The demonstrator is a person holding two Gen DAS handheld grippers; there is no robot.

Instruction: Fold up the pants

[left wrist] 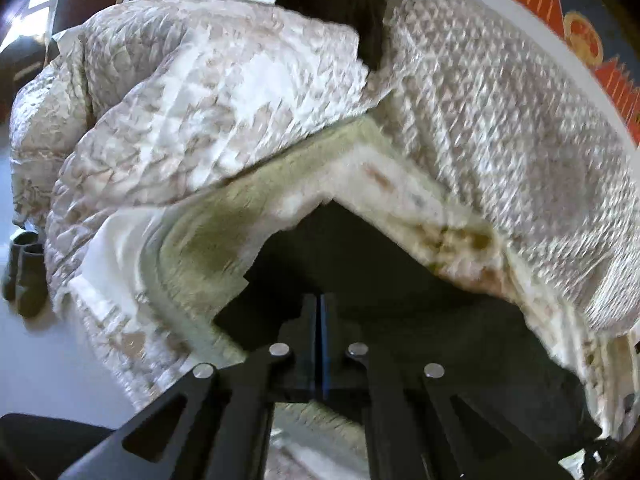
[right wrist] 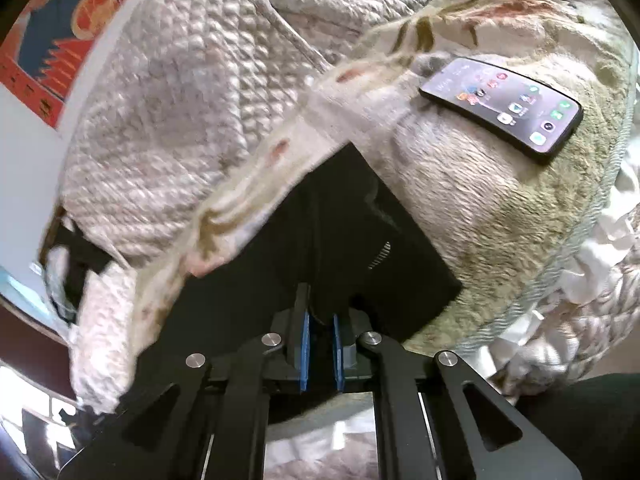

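The black pants (left wrist: 360, 264) lie on a fuzzy floral blanket (left wrist: 208, 232) on the bed. In the left wrist view my left gripper (left wrist: 320, 308) is shut, its blue pads pressed together on the pants' edge. In the right wrist view the pants (right wrist: 360, 240) spread ahead as a dark panel with a small printed mark. My right gripper (right wrist: 320, 320) is shut on a fold of the black cloth, with a narrow gap between the blue pads filled by fabric.
A quilted cream bedspread (left wrist: 500, 120) is bunched around and behind the pants. A lit phone (right wrist: 504, 108) lies on the blanket to the right. A red and blue poster (right wrist: 60, 32) hangs on the wall. Dark socks (left wrist: 24, 272) sit at far left.
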